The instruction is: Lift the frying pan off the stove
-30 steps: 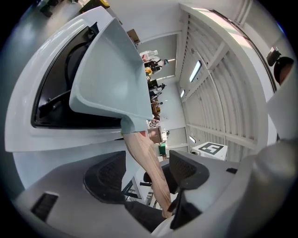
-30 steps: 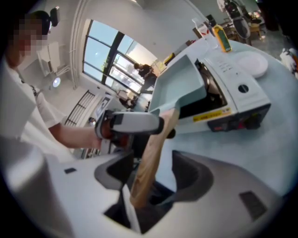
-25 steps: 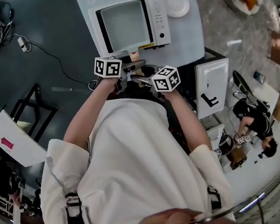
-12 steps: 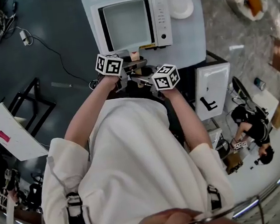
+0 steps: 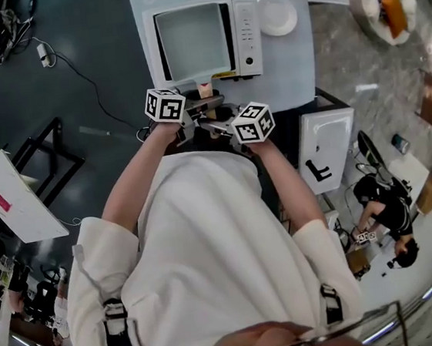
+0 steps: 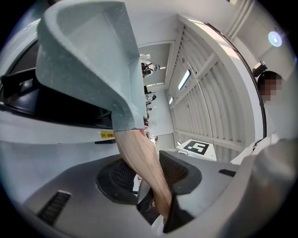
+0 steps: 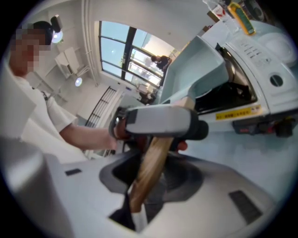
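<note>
A square, pale grey-green frying pan (image 5: pixel 193 43) sits over the white stove (image 5: pixel 246 25), its wooden handle (image 5: pixel 205 90) pointing toward me. My left gripper (image 5: pixel 197 104) and right gripper (image 5: pixel 216 122) meet at that handle from either side. In the left gripper view the handle (image 6: pixel 142 162) runs down between the pads of the left gripper (image 6: pixel 149 174), which press on it, and the pan (image 6: pixel 88 60) rises above. In the right gripper view the right gripper (image 7: pixel 153 179) clamps the handle (image 7: pixel 151 167) lower down, just behind the left gripper (image 7: pixel 158 123). Whether the pan touches the stove top I cannot tell.
A white plate (image 5: pixel 277 14) lies on the pale table (image 5: pixel 297 66) right of the stove. A white box (image 5: pixel 323 144) stands lower right, with people (image 5: pixel 381 196) on the floor beyond. Cables (image 5: pixel 39 53) and a black stand (image 5: pixel 51 156) are at the left.
Both marker cubes have shifted slightly left at the handle, and the stove and pan sit a little further right in the head view.
</note>
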Action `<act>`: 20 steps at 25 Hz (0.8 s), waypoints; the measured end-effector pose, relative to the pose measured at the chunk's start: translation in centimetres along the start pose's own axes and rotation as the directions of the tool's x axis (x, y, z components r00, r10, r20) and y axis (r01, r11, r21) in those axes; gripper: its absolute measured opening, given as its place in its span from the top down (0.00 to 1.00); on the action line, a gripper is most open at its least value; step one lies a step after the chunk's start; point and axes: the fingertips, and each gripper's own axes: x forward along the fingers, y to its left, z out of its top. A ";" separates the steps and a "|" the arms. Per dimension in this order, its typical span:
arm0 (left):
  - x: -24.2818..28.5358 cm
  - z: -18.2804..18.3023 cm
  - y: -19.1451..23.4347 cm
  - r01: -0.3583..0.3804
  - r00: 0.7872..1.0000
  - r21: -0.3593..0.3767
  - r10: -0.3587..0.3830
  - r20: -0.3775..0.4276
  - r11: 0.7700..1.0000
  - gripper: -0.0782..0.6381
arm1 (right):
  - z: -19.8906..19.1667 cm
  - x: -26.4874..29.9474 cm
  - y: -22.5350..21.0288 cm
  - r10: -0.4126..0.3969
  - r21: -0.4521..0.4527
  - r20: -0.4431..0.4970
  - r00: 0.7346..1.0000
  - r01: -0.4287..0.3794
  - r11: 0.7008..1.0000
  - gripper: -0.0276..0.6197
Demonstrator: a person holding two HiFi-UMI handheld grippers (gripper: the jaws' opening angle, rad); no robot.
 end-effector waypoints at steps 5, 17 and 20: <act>-0.4 0.6 -1.3 -0.010 0.999 0.011 0.009 0.041 1.000 0.65 | 0.7 -0.7 1.3 0.017 -0.030 -0.005 1.000 -0.017 0.999 0.70; -3.6 1.2 -6.3 -0.032 0.993 0.053 0.025 0.119 0.998 0.65 | 1.9 -1.0 6.8 0.087 -0.120 -0.019 0.996 -0.089 0.989 0.69; -4.8 0.2 -7.6 -0.027 0.992 0.065 0.019 0.125 0.998 0.65 | 1.4 -0.7 8.7 0.092 -0.129 -0.009 0.996 -0.092 0.987 0.69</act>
